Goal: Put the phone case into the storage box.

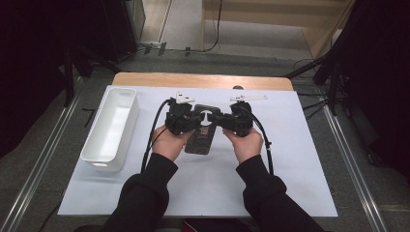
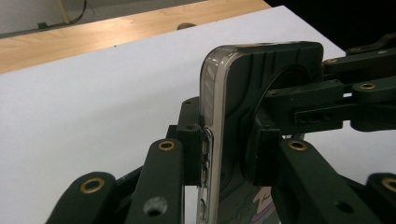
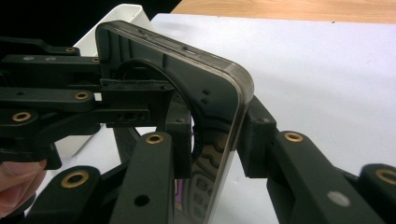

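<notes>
A dark phone in a clear case (image 1: 201,141) hangs over the white mat between both grippers. My left gripper (image 1: 195,121) comes in from the left and my right gripper (image 1: 218,121) from the right, tip to tip at the phone's far end. In the left gripper view the phone (image 2: 233,79) stands on edge and my left gripper (image 2: 226,142) is shut on it, one pad (image 2: 191,140) on its button side. In the right gripper view my right gripper (image 3: 217,135) is shut on the same phone (image 3: 210,93), while the other gripper's jaws reach in from the left.
A long white bin (image 1: 111,126) lies at the left of the white mat (image 1: 290,159); its corner (image 3: 126,14) is seen behind the phone. The bare wooden table edge (image 1: 203,80) runs along the back. Black stands and cables flank the table.
</notes>
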The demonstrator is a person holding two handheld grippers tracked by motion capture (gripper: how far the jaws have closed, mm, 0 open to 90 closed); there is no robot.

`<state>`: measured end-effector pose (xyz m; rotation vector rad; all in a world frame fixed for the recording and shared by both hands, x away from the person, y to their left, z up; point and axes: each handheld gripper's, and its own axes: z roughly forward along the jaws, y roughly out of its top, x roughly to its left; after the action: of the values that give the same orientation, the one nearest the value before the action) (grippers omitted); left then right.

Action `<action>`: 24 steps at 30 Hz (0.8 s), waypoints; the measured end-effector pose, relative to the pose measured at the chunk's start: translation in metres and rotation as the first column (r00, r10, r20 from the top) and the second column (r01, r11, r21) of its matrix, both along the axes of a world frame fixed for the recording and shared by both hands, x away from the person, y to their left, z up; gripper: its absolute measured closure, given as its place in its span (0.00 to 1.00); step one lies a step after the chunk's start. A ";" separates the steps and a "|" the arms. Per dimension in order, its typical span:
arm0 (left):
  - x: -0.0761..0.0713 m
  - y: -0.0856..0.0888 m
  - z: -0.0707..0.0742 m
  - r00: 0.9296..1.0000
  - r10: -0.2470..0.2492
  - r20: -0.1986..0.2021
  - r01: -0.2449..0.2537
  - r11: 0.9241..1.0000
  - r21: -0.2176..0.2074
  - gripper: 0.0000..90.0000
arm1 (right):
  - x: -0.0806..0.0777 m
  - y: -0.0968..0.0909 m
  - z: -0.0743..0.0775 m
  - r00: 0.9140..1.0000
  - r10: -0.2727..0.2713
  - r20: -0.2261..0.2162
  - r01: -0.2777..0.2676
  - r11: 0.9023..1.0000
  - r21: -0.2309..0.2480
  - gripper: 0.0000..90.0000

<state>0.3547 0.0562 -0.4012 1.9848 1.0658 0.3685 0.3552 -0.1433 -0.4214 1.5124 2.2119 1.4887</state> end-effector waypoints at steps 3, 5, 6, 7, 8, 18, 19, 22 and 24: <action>0.001 0.000 -0.001 1.000 0.008 0.002 -0.008 1.000 0.004 0.79 | -0.001 0.000 0.000 1.000 -0.002 0.002 0.002 1.000 0.001 0.76; 0.000 -0.001 -0.001 1.000 0.008 0.002 -0.008 1.000 0.002 0.79 | -0.001 0.001 0.001 1.000 -0.003 0.002 0.003 1.000 -0.002 0.76; 0.000 -0.001 0.000 1.000 0.008 0.004 -0.008 1.000 0.003 0.79 | -0.001 0.000 0.001 1.000 -0.002 0.002 0.002 1.000 -0.001 0.76; 0.000 -0.001 0.000 1.000 0.007 0.005 -0.007 1.000 0.002 0.80 | -0.001 0.000 0.001 1.000 0.000 0.002 0.000 1.000 0.001 0.76; 0.000 -0.001 0.000 1.000 0.007 0.007 -0.007 1.000 0.004 0.80 | -0.001 0.000 0.000 1.000 0.001 0.002 -0.001 1.000 0.004 0.76; 0.001 0.002 0.000 1.000 -0.014 -0.004 0.014 1.000 -0.011 0.82 | 0.000 0.001 0.000 1.000 0.002 0.010 -0.002 1.000 -0.001 0.74; 0.001 0.002 0.000 1.000 -0.014 -0.004 0.014 1.000 -0.015 0.82 | 0.000 0.001 0.000 1.000 0.001 0.010 -0.001 1.000 -0.002 0.74; 0.001 0.003 0.000 1.000 -0.021 -0.008 0.021 1.000 -0.024 0.82 | 0.000 0.000 0.000 1.000 0.005 0.013 -0.005 1.000 0.000 0.74; 0.001 0.003 0.001 1.000 -0.022 -0.008 0.022 0.999 -0.024 0.82 | 0.000 0.000 0.000 1.000 0.007 0.016 -0.007 1.000 0.000 0.72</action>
<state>0.3555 0.0596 -0.4006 1.9770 1.0479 0.3351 0.3553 -0.1433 -0.4217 1.4885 2.2107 1.4973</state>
